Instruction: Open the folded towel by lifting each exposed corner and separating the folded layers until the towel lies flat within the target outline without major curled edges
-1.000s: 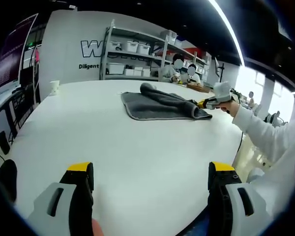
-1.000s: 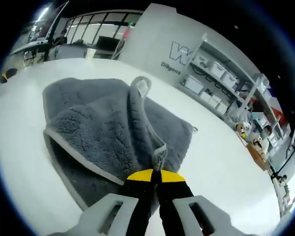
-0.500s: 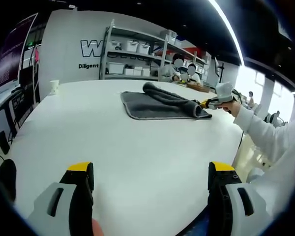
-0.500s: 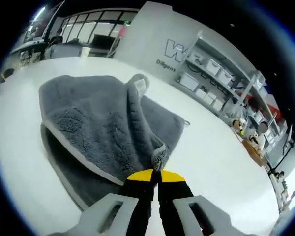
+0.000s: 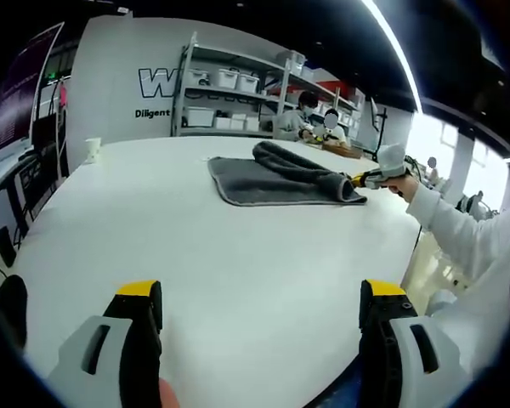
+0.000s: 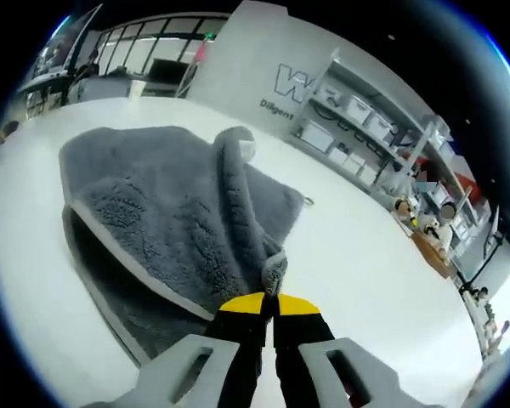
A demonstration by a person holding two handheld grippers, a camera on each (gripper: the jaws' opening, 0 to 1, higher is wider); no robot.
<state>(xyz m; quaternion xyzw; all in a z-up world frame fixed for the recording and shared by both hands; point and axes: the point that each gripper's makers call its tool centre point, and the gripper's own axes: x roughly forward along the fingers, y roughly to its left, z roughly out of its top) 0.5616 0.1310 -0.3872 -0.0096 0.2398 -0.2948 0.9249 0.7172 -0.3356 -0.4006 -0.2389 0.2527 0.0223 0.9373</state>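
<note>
So the fluffy grey folded towel with the pale stitched edging [image 6: 161, 229] is sitting on the big white round table [image 5: 212, 255], over on the far side from the left gripper view. The right gripper [image 6: 269, 308], yellow-tipped with black jaws, has them squeezed together on a corner of the top layer, which is pulled up into a ridge running across the towel while the bottom layer lies flat on the table. In the left gripper view you can see that same gripper [image 5: 363, 178] at the towel's right end, held by a hand in a white sleeve [image 5: 459, 234]. The left gripper [image 5: 259, 310] just hangs over the near part of the table, jaws spread wide apart, nothing in them. A small white cup [image 5: 92, 150] stands near the far left edge, and metal shelving with white bins [image 5: 238, 98] is behind.
</note>
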